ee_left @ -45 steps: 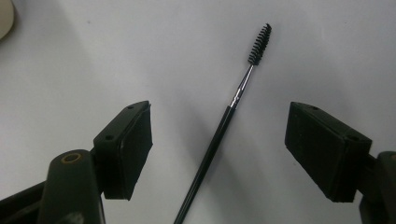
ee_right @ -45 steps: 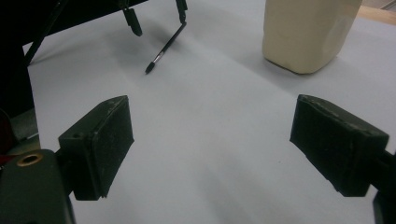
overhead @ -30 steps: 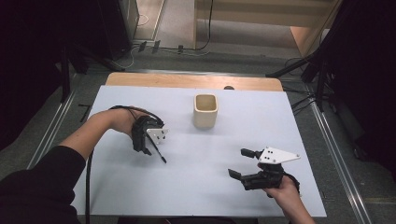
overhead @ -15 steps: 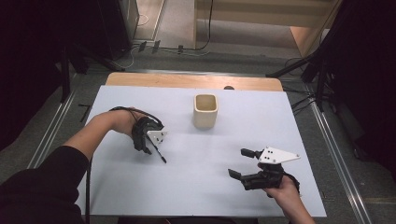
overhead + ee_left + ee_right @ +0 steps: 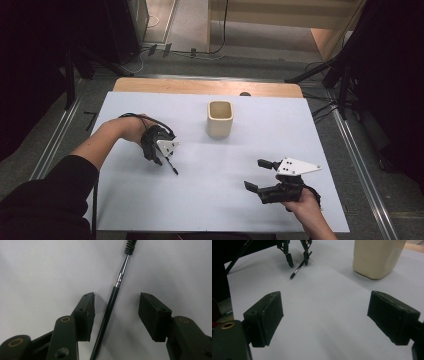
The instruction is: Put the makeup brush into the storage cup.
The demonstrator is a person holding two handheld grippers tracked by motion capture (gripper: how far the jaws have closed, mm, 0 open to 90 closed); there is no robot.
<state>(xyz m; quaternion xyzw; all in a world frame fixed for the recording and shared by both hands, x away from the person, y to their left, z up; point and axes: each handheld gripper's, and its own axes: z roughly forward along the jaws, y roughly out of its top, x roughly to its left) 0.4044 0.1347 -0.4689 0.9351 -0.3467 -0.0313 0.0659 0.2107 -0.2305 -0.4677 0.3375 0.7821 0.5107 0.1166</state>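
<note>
Left gripper [image 5: 117, 315] closing on a brush

Jaws have just been narrowing, half-wide around the thin brush [image 5: 110, 312], not yet pressing; likely light, stiff, slippery; grip mid-handle, left of the cup [image 5: 220, 119].

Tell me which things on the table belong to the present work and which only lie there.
In the work: the thin black brush, lying between the left tongs, whose jaws have just been closing and do not yet touch it.
Only lying there: the cream cup; the right tongs wait open.

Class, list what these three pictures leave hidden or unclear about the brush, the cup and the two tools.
- Brush: handle end cut off by the left gripper view's bottom edge.
- Cup: contents too dim in the high view; top cropped in the right gripper view.
- Left tool: pads hidden under its grey plate in the high view.
</note>
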